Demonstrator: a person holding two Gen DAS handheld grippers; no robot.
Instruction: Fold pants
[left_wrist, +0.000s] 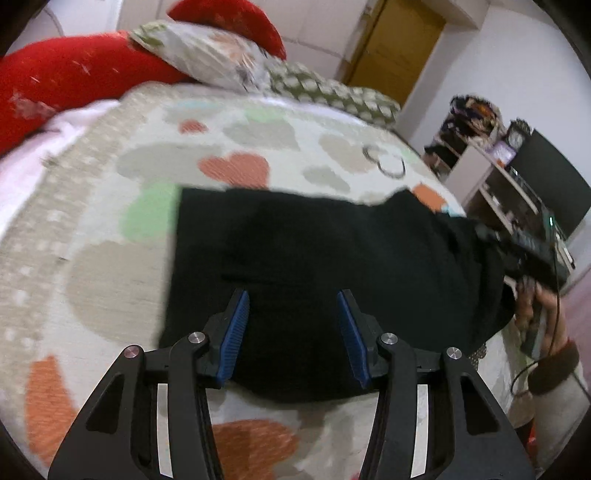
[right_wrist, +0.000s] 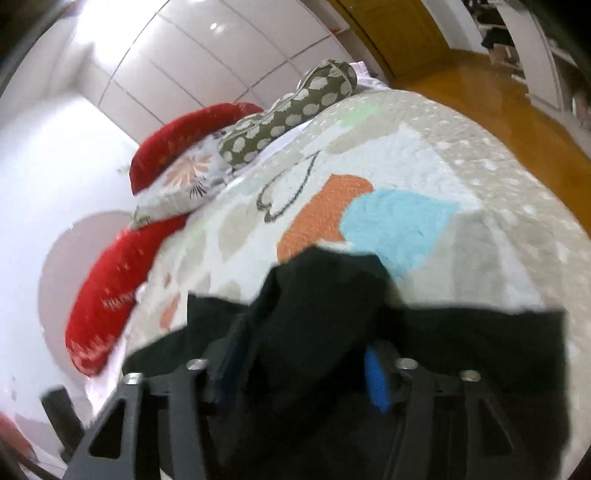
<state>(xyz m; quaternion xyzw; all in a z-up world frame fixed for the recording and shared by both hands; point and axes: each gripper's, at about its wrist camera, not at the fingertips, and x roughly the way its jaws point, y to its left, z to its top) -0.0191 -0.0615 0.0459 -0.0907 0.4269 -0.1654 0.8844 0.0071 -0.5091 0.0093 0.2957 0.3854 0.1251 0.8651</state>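
The black pants (left_wrist: 325, 280) lie on the bedspread (left_wrist: 110, 229), folded into a wide flat block, and they fill the middle of the left wrist view. The left gripper (left_wrist: 293, 332) hangs just above their near edge with its jaws spread apart; the two blue pads (left_wrist: 234, 336) have only dark cloth below them and grasp nothing. In the right wrist view the pants (right_wrist: 325, 295) rise in a bunched peak between the fingers of the right gripper (right_wrist: 303, 369). One blue pad (right_wrist: 376, 380) shows beside the cloth, the other is mostly covered by it. The cloth seems to sit between the fingers, but I cannot tell whether the jaws are clenched on it, because the picture is blurred and the fabric hides the tips. There is one pair of pants, two grippers, and at the head of the bed two red pillows (left_wrist: 62, 81), one flowered pillow (left_wrist: 210, 51) and one green spotted bolster (right_wrist: 288, 118). Only the left view shows the right gripper from outside (left_wrist: 528, 254), at the right end of the pants, with the person's hand (left_wrist: 535, 310) on it, and also shelves (left_wrist: 498, 184). Only the right view shows the wooden floor (right_wrist: 498, 81) and the white wardrobe doors (right_wrist: 192, 48).
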